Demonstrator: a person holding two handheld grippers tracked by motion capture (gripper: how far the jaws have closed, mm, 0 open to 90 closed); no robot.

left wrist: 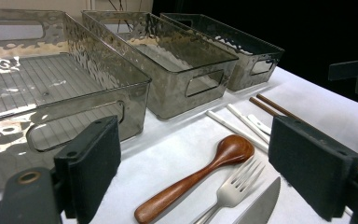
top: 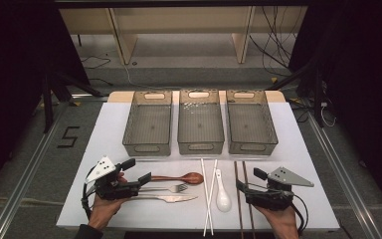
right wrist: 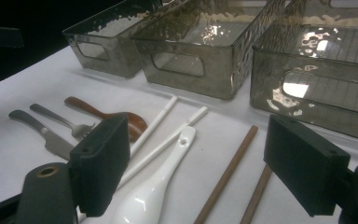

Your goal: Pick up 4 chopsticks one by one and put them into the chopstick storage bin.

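My left gripper [top: 142,178] gapes wide over wooden spoon [top: 179,178], frame centre; right gripper [top: 242,186] wide over brown chopsticks [top: 238,194], cut off at bottom edge. White tabletop [top: 303,154]; dark room, floor cables upper right.

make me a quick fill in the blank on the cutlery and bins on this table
1. Behind the cutlery stand ____ clear bins.
2. The wooden spoon lies nearest the ____ gripper.
3. The ceramic spoon is coloured ____.
4. Both grippers' jaws stand ____; the right gripper hovers over brown chopsticks.

Missing words: three; left; white; open
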